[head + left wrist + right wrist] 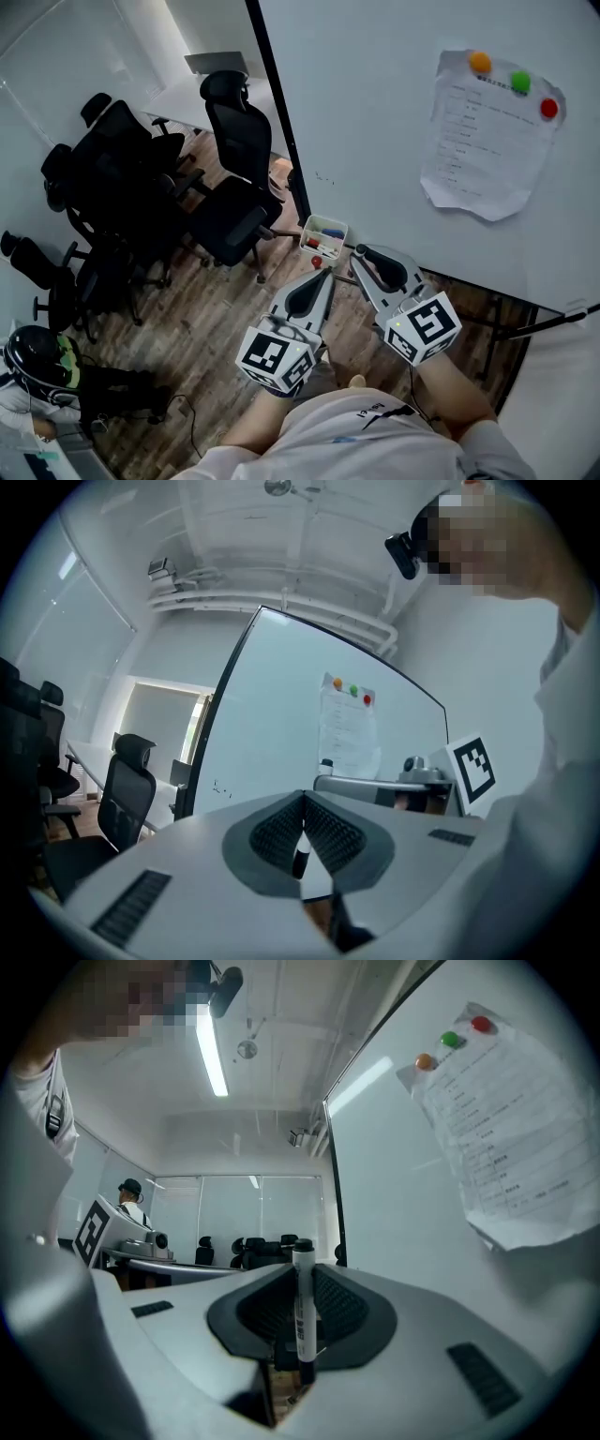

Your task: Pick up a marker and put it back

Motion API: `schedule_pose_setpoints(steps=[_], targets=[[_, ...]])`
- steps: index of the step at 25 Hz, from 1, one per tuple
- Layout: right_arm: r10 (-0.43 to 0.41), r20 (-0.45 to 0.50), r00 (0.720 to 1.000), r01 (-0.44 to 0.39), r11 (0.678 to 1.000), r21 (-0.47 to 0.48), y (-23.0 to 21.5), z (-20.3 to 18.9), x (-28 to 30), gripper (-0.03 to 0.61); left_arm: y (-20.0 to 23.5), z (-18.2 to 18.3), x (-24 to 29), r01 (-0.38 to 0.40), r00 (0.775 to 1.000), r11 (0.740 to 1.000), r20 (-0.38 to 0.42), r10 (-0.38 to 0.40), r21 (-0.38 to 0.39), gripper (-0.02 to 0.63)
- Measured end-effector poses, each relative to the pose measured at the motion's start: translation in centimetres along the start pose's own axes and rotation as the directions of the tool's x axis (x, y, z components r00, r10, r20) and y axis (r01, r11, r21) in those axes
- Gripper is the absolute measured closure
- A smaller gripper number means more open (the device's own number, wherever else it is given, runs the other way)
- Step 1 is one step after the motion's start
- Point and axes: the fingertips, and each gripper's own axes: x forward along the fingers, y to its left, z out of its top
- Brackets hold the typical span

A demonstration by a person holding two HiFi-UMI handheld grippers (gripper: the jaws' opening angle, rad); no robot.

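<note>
A white marker (pixel 304 1312) with a black cap stands upright between the ribbed pads of my right gripper (pixel 302 1283), which is shut on it. In the head view that right gripper (pixel 359 250) points at the whiteboard (pixel 394 122), just right of the small white marker tray (pixel 323 225) holding a few markers. My left gripper (pixel 327 277) hovers just below the tray, with its jaws closed tip to tip (pixel 302 803). A small white and dark shape shows in the slit under the tips; I cannot tell what it is. The right gripper (pixel 375 787) also appears in the left gripper view.
A sheet of paper (pixel 487 141) hangs on the whiteboard under three coloured magnets. Black office chairs (pixel 230 206) crowd the wooden floor to the left by a table (pixel 187 98). The board's black edge (pixel 277 103) runs down toward the tray.
</note>
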Motion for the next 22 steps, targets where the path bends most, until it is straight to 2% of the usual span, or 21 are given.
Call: schedule_pose_setpoints(steps=[11,15,22], targets=[[0.043,0.021,0.999,-0.043,0.999,-0.001,3.0,0.6,-3.0,0.506,-2.8,0.5,-3.0,-0.023,0.999,1.0,0.026,0.022,0.01,0.603],[0.051,0.022,0.998,-0.051,0.999,0.001,3.4,0.4,-3.4,0.506,-3.5,-0.1,-3.3,-0.024,1.0,0.999,0.009,0.024,0.027,0.603],[0.047,0.021,0.999,-0.047,0.999,-0.004,4.1,0.4,-3.3,0.506,-3.0,-0.1,-3.9,-0.029,1.0,0.999,0.011,0.029,-0.016,0.603]])
